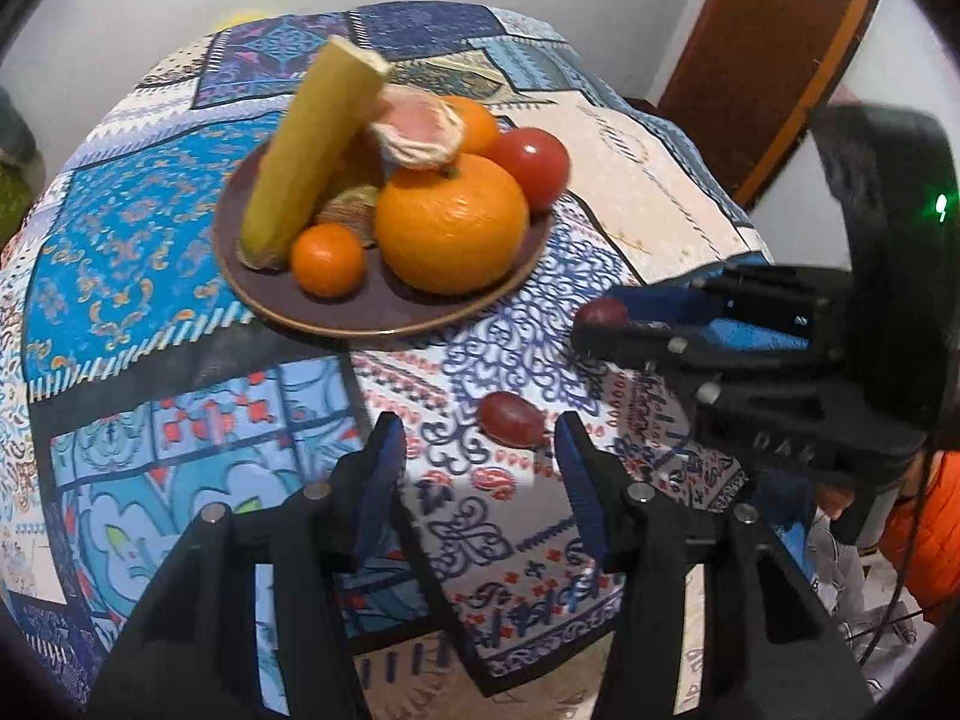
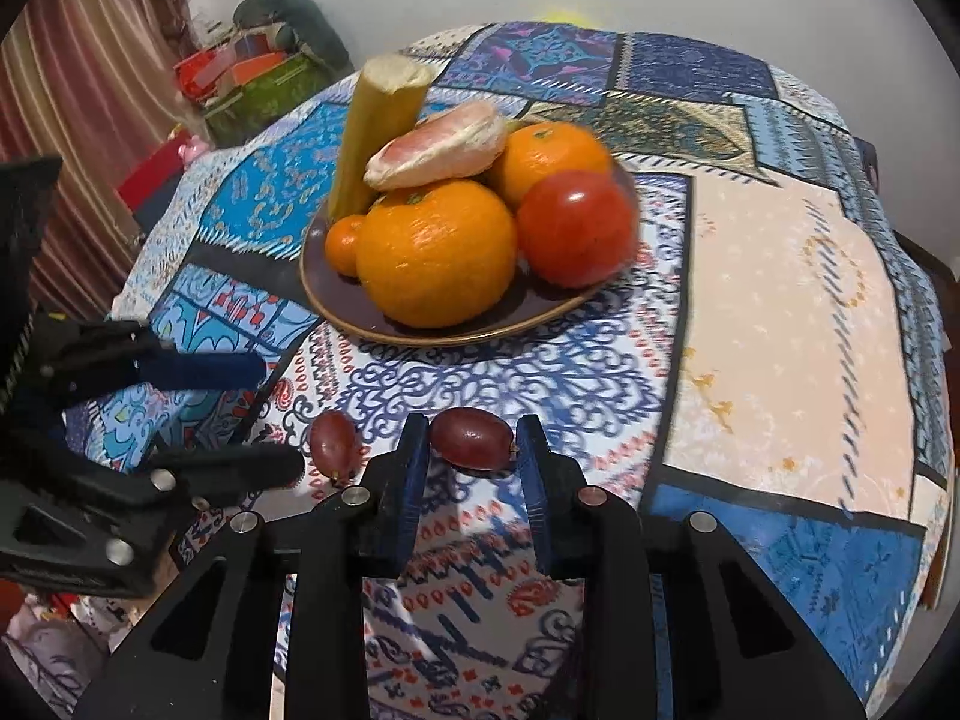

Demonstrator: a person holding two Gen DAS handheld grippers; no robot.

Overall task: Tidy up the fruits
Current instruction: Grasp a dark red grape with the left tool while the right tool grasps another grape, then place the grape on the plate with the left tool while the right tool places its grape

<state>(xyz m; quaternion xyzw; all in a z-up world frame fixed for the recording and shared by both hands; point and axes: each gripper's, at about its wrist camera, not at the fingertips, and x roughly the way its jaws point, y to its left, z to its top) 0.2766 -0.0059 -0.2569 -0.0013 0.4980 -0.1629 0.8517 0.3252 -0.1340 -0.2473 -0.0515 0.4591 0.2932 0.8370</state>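
Note:
A brown plate (image 1: 384, 312) (image 2: 456, 327) on the patterned tablecloth holds a large orange (image 1: 450, 222) (image 2: 435, 252), a small mandarin (image 1: 327, 261), another orange (image 2: 555, 159), a red tomato (image 1: 531, 159) (image 2: 573, 228), a grapefruit wedge (image 2: 438, 144) and a yellow-green stalk (image 1: 318, 150) (image 2: 378, 126). My right gripper (image 2: 473, 441) (image 1: 600, 324) is shut on a red grape (image 2: 471, 438) (image 1: 602, 313). A second red grape (image 1: 510, 419) (image 2: 334, 438) lies on the cloth, just ahead of my open left gripper (image 1: 480, 441) (image 2: 270, 414).
The round table's edge falls away close on all sides. A wooden door (image 1: 762, 60) stands at the right behind the table. Bags and boxes (image 2: 252, 78) are piled at the left by a striped curtain (image 2: 90, 90).

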